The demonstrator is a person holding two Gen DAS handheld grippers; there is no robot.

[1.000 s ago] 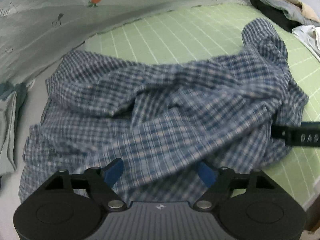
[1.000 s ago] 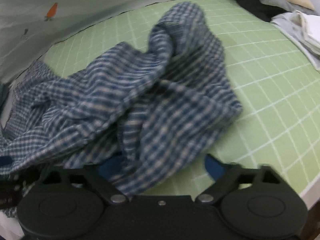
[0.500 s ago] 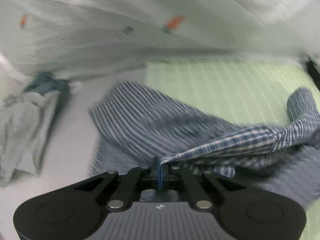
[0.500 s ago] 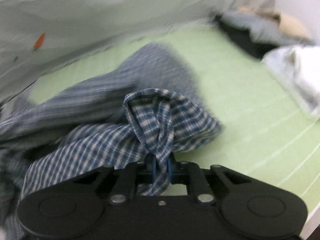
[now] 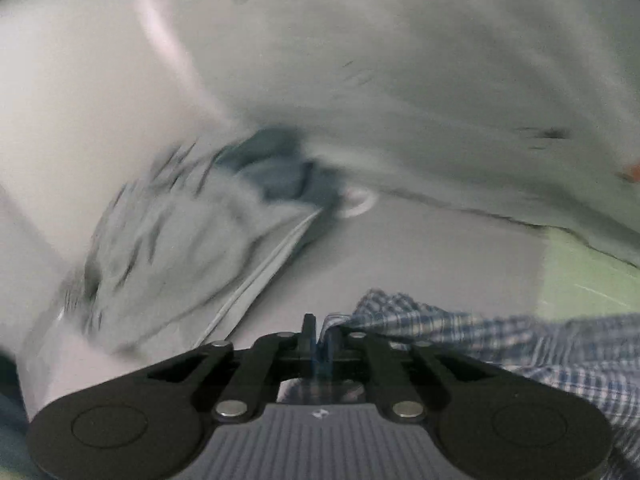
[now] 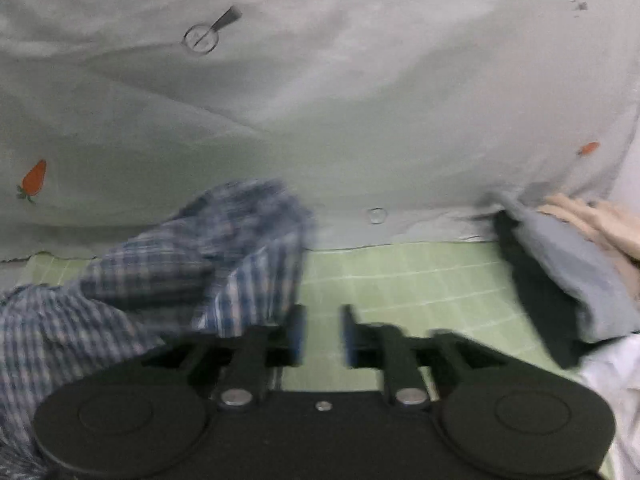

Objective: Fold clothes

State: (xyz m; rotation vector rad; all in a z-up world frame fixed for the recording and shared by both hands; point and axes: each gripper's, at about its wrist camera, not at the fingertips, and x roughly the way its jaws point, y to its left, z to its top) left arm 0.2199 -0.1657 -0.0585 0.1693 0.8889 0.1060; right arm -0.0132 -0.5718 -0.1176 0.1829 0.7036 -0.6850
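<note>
Left gripper (image 5: 320, 334): jaws opening, pads still pinching an edge of the plaid shirt (image 5: 520, 344), which trails rightward.
Shirt: heaped on the green mat (image 6: 400, 280).
Right gripper (image 6: 322, 334): jaws opening, nothing between them.

grey garment (image 5: 168, 240) blurred; shirt (image 5: 540, 344) cut off.

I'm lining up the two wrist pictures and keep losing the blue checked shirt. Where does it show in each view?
Left wrist: the blue checked shirt fills the lower right, its edge pinched in the left hand-held gripper, whose jaws are starting to open.
Right wrist: the shirt lies lower left, beside the opening, empty right hand-held gripper.
Shared landmark: the green grid mat.
</note>
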